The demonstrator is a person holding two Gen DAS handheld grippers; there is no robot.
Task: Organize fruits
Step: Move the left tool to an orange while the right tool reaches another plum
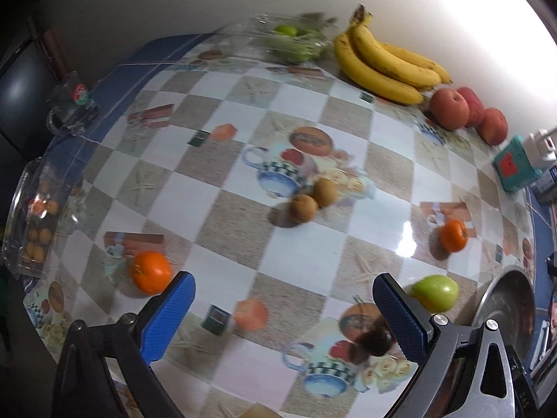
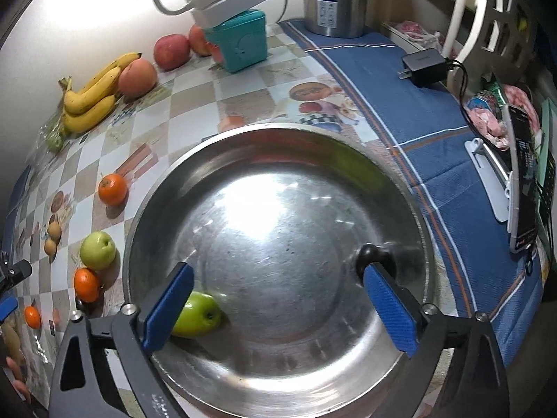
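1. Fruit lies scattered on the bench (image 1: 243, 230): bananas (image 1: 383, 62), red apples (image 1: 449, 108), two kiwis (image 1: 313, 198), oranges (image 1: 151, 271).
2. Left hand-held gripper (image 1: 283, 317) has its jaws wide apart, empty, above the checked cloth.
3. Right hand-held gripper (image 2: 276, 304) is spread wide over the steel bowl (image 2: 348, 153), gripping nothing.
4. One green apple (image 2: 198, 318) rests inside the bowl, against its left wall.

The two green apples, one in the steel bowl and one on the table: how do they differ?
The apple in the bowl lies in the steel bowl, beside the open right gripper; the apple on the table rests on the tablecloth outside the rim. The first lies tilted on its side; the second sits stem-end up, next to an orange. Both are green.
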